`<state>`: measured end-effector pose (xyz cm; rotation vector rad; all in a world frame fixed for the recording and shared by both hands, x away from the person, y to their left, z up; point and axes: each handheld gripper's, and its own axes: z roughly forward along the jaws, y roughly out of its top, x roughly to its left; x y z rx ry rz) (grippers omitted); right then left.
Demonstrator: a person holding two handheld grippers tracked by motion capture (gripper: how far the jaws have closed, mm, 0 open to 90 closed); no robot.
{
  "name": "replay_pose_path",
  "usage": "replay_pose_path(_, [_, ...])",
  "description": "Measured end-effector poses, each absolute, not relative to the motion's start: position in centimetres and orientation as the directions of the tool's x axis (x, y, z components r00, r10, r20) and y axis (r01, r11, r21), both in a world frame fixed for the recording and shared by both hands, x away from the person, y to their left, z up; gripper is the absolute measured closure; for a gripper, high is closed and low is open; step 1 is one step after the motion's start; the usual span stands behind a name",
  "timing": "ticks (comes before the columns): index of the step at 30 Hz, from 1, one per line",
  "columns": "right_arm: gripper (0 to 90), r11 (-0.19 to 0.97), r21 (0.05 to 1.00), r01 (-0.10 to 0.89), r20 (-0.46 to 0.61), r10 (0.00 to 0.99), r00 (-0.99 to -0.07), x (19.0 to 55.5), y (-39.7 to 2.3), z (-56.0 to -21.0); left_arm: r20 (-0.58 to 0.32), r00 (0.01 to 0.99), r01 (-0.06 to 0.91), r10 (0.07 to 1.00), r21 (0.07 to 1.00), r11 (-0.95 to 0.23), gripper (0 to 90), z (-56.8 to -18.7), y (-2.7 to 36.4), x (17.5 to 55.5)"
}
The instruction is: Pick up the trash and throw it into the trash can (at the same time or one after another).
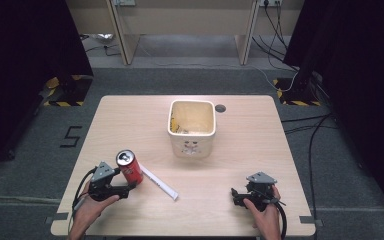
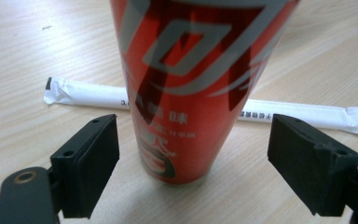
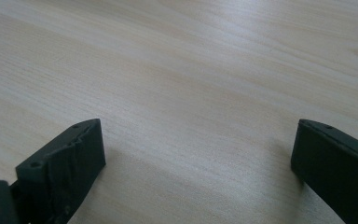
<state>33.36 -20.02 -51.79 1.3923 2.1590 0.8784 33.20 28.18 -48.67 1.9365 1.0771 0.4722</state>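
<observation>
A: What is hard to make out?

B: The can [image 2: 186, 88] is cut off at the top in the left gripper view, and it hides the middle of the wrapped straw [image 2: 88, 95] behind it; the bin's [image 1: 192, 145] contents are unclear.

A: And the hands?

B: The left gripper [image 1: 130, 184] sits low at the table's [image 1: 240, 165] near left, jaws apart around the upright can without touching; the right gripper [image 1: 236, 196] rests near right, jaws wide over bare wood.

Even, soft overhead light brightens the table [image 1: 240, 150]; dark curtains at nine and three o'clock. The red can [image 2: 186, 84] shows glare and blurs up close, with faint shadows beneath.
</observation>
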Motion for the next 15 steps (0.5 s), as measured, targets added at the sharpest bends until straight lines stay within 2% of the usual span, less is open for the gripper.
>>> replay_pose_path(15, [2.9, 0.295, 0.702, 0.648, -0.009, 0.914, -0.407, 33.3, -20.0, -51.8, -0.052, 0.552, 0.487, 0.832, 0.831, -0.270, 16.6, -47.9, 27.4, 34.5])
